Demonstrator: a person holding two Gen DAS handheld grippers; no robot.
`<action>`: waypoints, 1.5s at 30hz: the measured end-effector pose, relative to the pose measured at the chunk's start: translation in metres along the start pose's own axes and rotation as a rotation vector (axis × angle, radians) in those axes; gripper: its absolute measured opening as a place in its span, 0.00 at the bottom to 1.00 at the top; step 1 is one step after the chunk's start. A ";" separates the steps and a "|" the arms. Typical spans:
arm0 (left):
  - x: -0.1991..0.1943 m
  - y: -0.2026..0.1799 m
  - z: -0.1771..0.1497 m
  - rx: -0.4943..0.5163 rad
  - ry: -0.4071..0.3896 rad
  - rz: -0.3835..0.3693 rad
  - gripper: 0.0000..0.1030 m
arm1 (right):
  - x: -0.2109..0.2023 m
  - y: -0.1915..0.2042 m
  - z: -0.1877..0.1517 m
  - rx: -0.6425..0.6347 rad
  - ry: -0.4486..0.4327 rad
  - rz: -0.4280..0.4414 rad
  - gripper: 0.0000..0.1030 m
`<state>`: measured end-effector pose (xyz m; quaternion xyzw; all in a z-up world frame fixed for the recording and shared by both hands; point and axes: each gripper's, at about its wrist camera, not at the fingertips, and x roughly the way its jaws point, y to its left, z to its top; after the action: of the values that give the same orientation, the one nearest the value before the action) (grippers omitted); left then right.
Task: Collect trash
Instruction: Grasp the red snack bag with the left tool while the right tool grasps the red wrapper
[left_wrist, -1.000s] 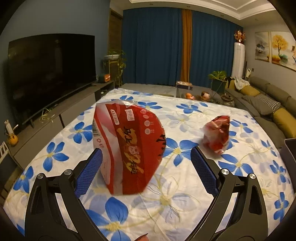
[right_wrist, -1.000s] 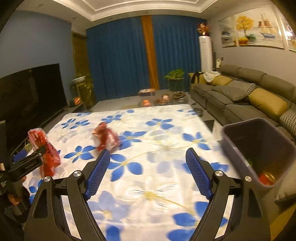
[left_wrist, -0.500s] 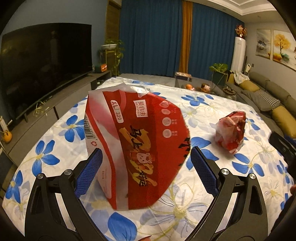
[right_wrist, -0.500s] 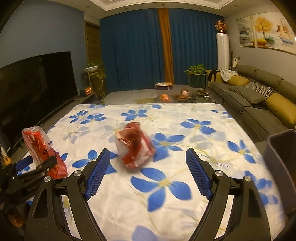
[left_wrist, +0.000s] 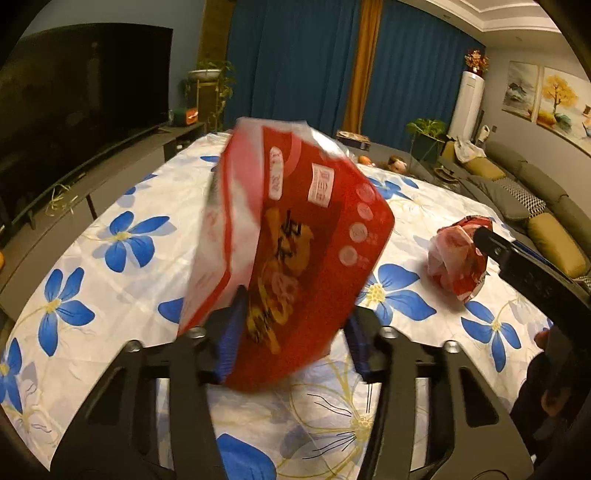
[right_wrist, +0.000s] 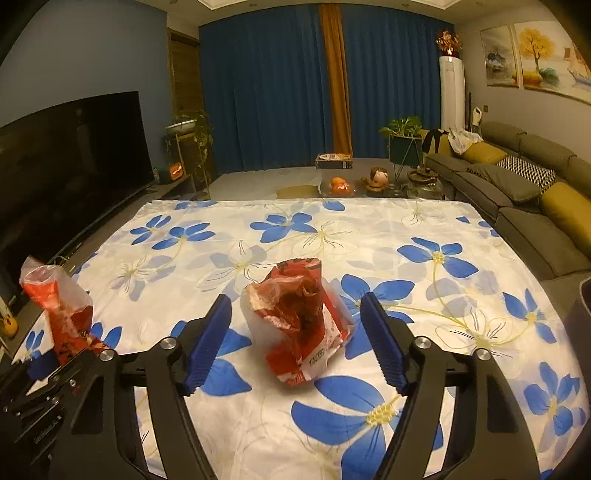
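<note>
My left gripper (left_wrist: 293, 339) is shut on a large red and white plastic package (left_wrist: 291, 251), tilted and blurred, just above the flowered cloth (left_wrist: 129, 280). That package also shows at the left of the right wrist view (right_wrist: 61, 314). A crumpled red and white wrapper (right_wrist: 299, 325) stands on the cloth between the fingers of my open right gripper (right_wrist: 295, 343), not touched. The wrapper also shows at the right of the left wrist view (left_wrist: 458, 258), with the right gripper's finger (left_wrist: 517, 266) beside it.
A dark bin edge (right_wrist: 581, 310) is at the far right. A TV (right_wrist: 66, 162) on a low stand is left, a grey sofa (right_wrist: 517, 188) right. A low table with fruit (right_wrist: 340, 184) stands beyond the cloth.
My left gripper has closed on the red package, which now tilts. My right gripper has moved forward so that the crumpled wrapper sits between its fingers.
</note>
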<state>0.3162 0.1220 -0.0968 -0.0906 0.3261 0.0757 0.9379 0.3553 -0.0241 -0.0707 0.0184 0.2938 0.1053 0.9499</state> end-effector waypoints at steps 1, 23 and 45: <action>0.000 -0.001 0.000 0.003 0.001 -0.006 0.35 | 0.003 0.000 0.001 0.000 0.008 0.002 0.60; -0.007 0.015 0.001 -0.055 -0.034 -0.040 0.03 | -0.024 -0.017 -0.009 0.002 -0.004 0.066 0.01; -0.009 0.027 0.002 -0.093 -0.063 0.011 0.02 | -0.010 -0.046 0.004 0.035 -0.013 -0.054 0.65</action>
<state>0.3053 0.1481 -0.0930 -0.1297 0.2929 0.0985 0.9422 0.3582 -0.0709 -0.0665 0.0280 0.2896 0.0744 0.9538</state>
